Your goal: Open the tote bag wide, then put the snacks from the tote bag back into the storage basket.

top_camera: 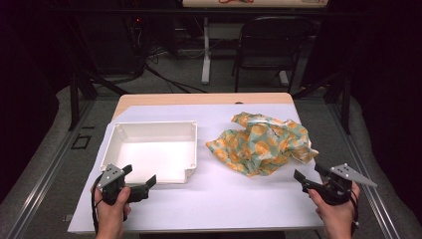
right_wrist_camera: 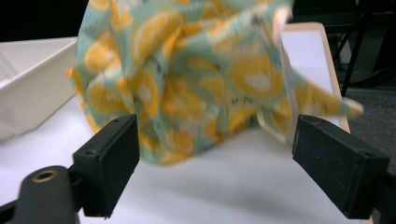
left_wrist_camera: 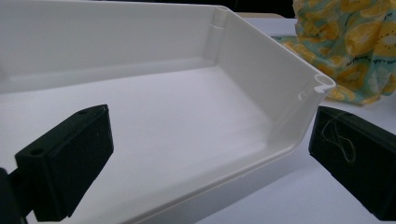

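Item: crumpled teal cloth printed with orange citrus slices (top_camera: pixel 261 144), heaped right of centre in the high view, on the white-covered table (top_camera: pixel 224 199).
Item: shallow white plastic bin (top_camera: pixel 149 130), left of centre, empty.
Left gripper (top_camera: pixel 141 180): jaws spread, at the bin's near corner, holding nothing.
Right gripper (top_camera: pixel 307 175): jaws spread, just short of the cloth's lower right edge.
Handling note: likely best to pinch a thick fold deep between the pads, then lift clear of the bin wall.

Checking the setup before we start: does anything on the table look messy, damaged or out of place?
Only the patterned cloth: it lies crumpled in a heap right of the white tray, not folded or flat. The tray sits upright and empty. Nothing looks spilled or broken.
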`<state>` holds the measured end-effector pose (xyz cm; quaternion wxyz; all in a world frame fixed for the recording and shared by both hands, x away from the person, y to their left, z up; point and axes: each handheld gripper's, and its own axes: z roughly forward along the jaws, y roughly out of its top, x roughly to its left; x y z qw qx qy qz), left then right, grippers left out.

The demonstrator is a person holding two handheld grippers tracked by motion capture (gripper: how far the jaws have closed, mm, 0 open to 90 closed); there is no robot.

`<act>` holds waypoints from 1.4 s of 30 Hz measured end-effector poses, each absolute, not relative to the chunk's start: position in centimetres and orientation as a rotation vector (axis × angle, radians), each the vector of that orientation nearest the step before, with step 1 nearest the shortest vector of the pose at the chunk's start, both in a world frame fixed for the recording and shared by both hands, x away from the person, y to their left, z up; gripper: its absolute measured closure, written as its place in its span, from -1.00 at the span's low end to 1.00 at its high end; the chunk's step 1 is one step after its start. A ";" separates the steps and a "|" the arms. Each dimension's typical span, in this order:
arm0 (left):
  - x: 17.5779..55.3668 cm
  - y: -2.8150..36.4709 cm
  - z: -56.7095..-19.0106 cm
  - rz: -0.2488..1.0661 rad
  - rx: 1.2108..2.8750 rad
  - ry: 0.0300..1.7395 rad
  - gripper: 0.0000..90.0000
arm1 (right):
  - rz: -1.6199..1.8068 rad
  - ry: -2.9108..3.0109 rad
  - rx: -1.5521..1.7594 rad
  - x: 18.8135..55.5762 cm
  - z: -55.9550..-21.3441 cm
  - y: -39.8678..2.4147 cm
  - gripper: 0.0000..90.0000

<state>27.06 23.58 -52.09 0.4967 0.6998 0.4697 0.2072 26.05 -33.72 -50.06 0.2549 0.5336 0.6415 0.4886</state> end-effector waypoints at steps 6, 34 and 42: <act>26.9 23.6 -52.2 0.511 1.697 1.149 -1.00 | 1.308 1.787 1.426 29.6 -48.4 -31.4 -1.00; 27.0 23.2 -52.3 0.502 1.726 1.145 -1.00 | 1.303 1.905 1.240 35.6 -48.1 -23.6 1.00; 27.3 22.0 -51.8 0.508 1.735 1.115 -1.00 | 1.367 1.901 1.192 34.0 -47.2 -23.6 1.00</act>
